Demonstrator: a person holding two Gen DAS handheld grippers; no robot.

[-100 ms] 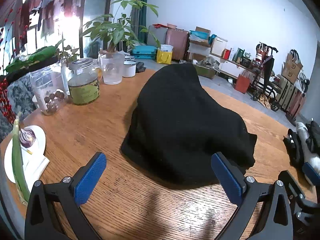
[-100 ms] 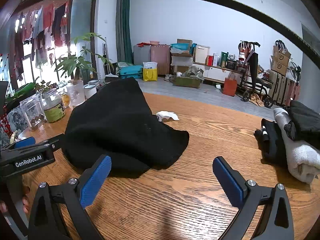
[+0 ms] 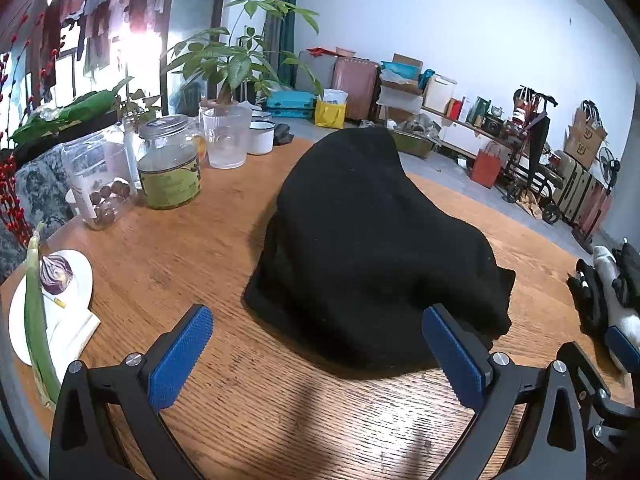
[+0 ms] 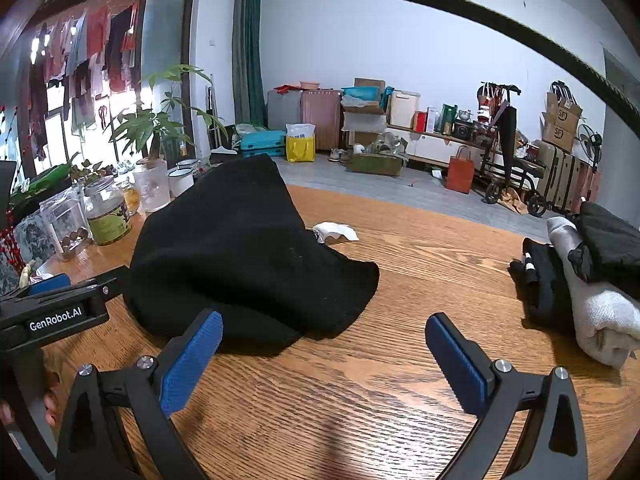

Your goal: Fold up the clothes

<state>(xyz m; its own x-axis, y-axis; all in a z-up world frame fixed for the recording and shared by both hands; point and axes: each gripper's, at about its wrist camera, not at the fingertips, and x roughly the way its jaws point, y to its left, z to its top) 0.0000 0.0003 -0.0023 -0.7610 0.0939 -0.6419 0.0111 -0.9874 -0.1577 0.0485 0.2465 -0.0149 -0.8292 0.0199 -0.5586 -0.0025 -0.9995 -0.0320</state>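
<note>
Round and wooden, the table is lined along its left edge with a clear jar of brown nuts, a green-labelled glass jar and a ribbed tumbler, while a black garment is heaped at its middle. Both the left gripper and right gripper are held low over the wood, tipped down, jaws spread fully with nothing gripped. Only the left view takes in a plate with a cut onion; a white scrap behind the garment and folded clothes at right are shown clearly only by the right view.

Black garment, brown wood-grain table, white plate.
</note>
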